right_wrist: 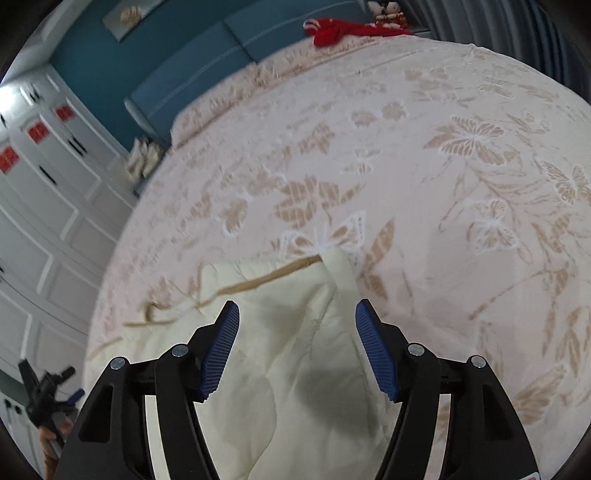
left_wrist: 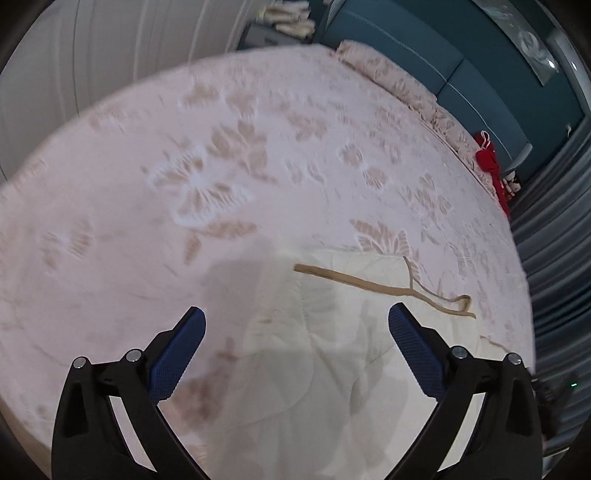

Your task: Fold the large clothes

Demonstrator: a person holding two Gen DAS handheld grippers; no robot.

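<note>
My left tool (left_wrist: 295, 326) hangs with its blue pads spread wide and nothing between them, above the cream padded garment (left_wrist: 332, 369) lying crumpled at the near edge of the bed (left_wrist: 147, 166). My right tool (right_wrist: 297, 319) is likewise wide apart and grips nothing, over the same garment (right_wrist: 288, 369). A tan drawstring (left_wrist: 369, 284) trails across its top onto the pink butterfly-patterned bedspread. Red clothing (right_wrist: 340, 31) lies near the teal headboard (right_wrist: 221, 55).
</note>
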